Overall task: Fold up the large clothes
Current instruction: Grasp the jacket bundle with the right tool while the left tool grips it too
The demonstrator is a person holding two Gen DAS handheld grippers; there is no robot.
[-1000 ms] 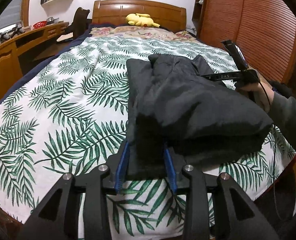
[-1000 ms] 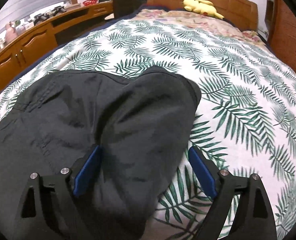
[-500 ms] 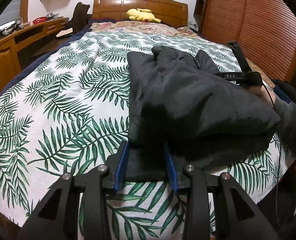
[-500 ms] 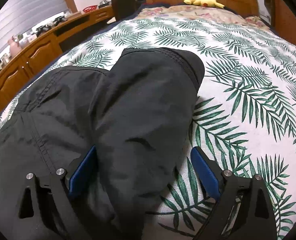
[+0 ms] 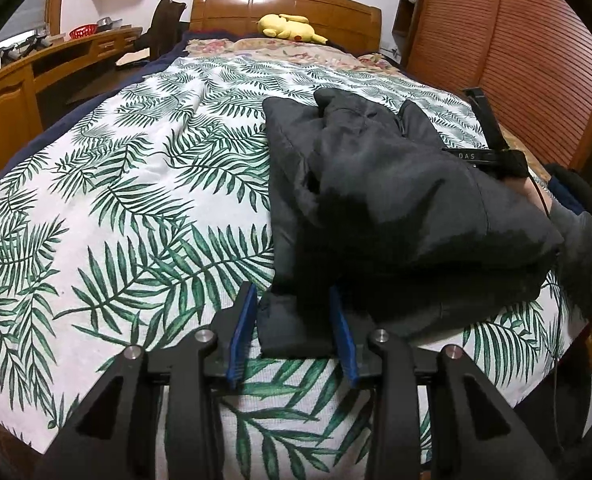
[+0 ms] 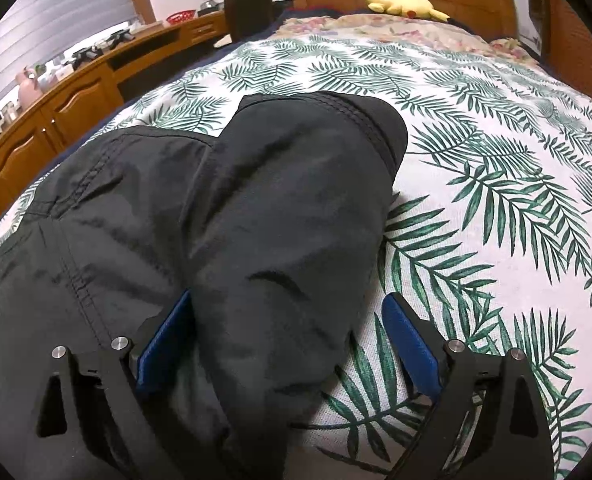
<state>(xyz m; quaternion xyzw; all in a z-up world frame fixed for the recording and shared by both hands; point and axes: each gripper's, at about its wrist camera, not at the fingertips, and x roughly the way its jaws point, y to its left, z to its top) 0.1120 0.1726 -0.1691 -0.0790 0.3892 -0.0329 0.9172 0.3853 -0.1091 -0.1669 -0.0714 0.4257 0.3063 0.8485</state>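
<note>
A dark grey garment (image 5: 396,200) lies folded into a thick bundle on the palm-leaf bedspread (image 5: 136,200), near the bed's front right. One flat corner of it reaches between the pads of my left gripper (image 5: 292,292), which is open. That corner meets the right pad, while a slim strip of bedspread shows beside the left pad. My right gripper (image 6: 287,296) stands wide open over the garment (image 6: 288,200). Its left pad lies against the cloth and its right pad hangs over bare bedspread (image 6: 496,200). A person's hand (image 5: 532,194) shows behind the bundle.
A yellow plush toy (image 5: 288,28) rests by the wooden headboard (image 5: 288,4). A long wooden desk (image 5: 8,96) and a chair (image 5: 164,20) run along the left, slatted wardrobe doors (image 5: 516,40) along the right. The bed's front edge is just below both grippers.
The fold that filled the left jaws has sunk and flattened onto the bed, and a gap now shows at the left pad. The right gripper stays wide open over the garment.
</note>
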